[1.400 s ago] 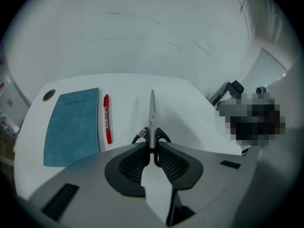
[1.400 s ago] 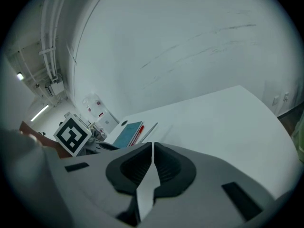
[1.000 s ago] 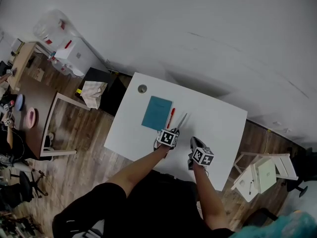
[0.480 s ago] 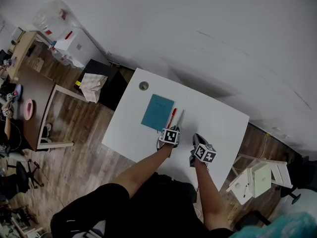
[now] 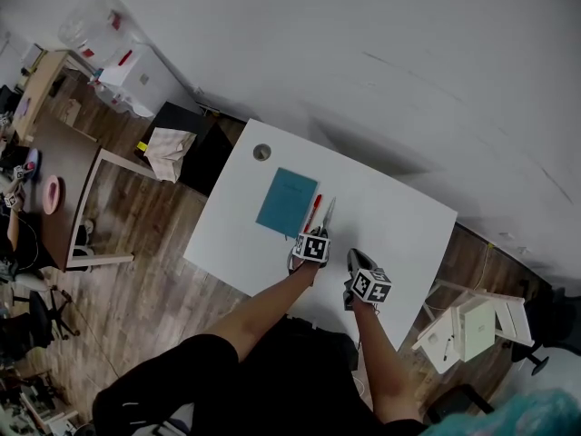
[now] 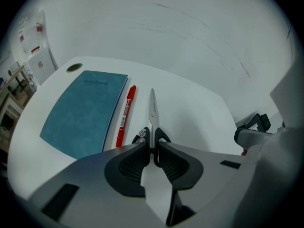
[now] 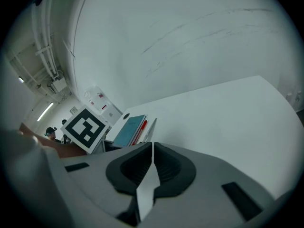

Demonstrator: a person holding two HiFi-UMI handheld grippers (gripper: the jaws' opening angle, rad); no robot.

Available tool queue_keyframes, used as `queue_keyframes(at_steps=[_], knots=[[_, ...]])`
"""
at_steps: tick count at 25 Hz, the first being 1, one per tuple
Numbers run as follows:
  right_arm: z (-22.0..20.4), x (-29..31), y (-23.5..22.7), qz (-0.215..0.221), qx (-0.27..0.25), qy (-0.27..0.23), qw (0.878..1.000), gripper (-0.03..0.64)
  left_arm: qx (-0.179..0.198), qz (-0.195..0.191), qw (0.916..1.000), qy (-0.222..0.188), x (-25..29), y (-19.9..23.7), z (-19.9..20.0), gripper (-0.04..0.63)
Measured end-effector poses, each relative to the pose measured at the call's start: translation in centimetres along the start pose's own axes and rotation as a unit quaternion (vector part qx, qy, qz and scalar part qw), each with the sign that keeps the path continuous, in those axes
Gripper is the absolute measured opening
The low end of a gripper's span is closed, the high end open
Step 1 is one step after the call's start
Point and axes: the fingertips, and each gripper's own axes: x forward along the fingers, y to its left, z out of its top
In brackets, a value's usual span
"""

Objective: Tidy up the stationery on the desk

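On the white desk (image 5: 399, 225) a teal notebook (image 5: 287, 201) (image 6: 85, 110), a red pen (image 5: 313, 213) (image 6: 126, 115) and a pair of scissors (image 5: 328, 214) (image 6: 152, 108) lie side by side. My left gripper (image 5: 316, 234) (image 6: 153, 146) is shut on the scissors' black handles, and the blades point away along the pen. My right gripper (image 5: 357, 262) (image 7: 152, 148) hovers to the right near the desk's front edge, shut with nothing in it. From the right gripper view, the notebook (image 7: 128, 129) and pen (image 7: 141, 128) show behind the left gripper's marker cube (image 7: 85, 127).
A round grommet (image 5: 261, 152) (image 6: 73, 67) sits at the desk's far left corner. A black cabinet (image 5: 195, 153) stands left of the desk, and white folding chairs (image 5: 467, 330) stand to its right. A wall runs behind the desk.
The scissors have swung from a slant to lie parallel with the red pen, turned by the left gripper. The right gripper has stayed put.
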Motion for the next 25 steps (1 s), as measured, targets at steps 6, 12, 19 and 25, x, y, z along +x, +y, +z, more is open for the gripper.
queue_keyframes(at_steps=[6, 12, 19, 25], knots=[[-1.4, -0.6, 0.1, 0.003, -0.004, 0.011, 1.000, 0.038, 0.018, -0.005, 0.9998, 0.001, 0.3, 0.0, -0.4, 0.089], [-1.9, -2.2, -0.1, -0.004, 0.006, 0.001, 1.000, 0.038, 0.021, -0.017, 0.9992, -0.029, -0.6, 0.0, 0.7, 0.137], [-0.8, -4.9, 0.8, 0.012, -0.027, -0.034, 0.999, 0.038, 0.089, -0.026, 0.9953, -0.029, -3.8, -0.8, -2.5, 0.137], [0.5, -8.7, 4.2, 0.053, -0.042, -0.095, 0.993, 0.038, 0.081, -0.049, 0.9846, -0.146, -9.1, -2.4, -6.8, 0.047]])
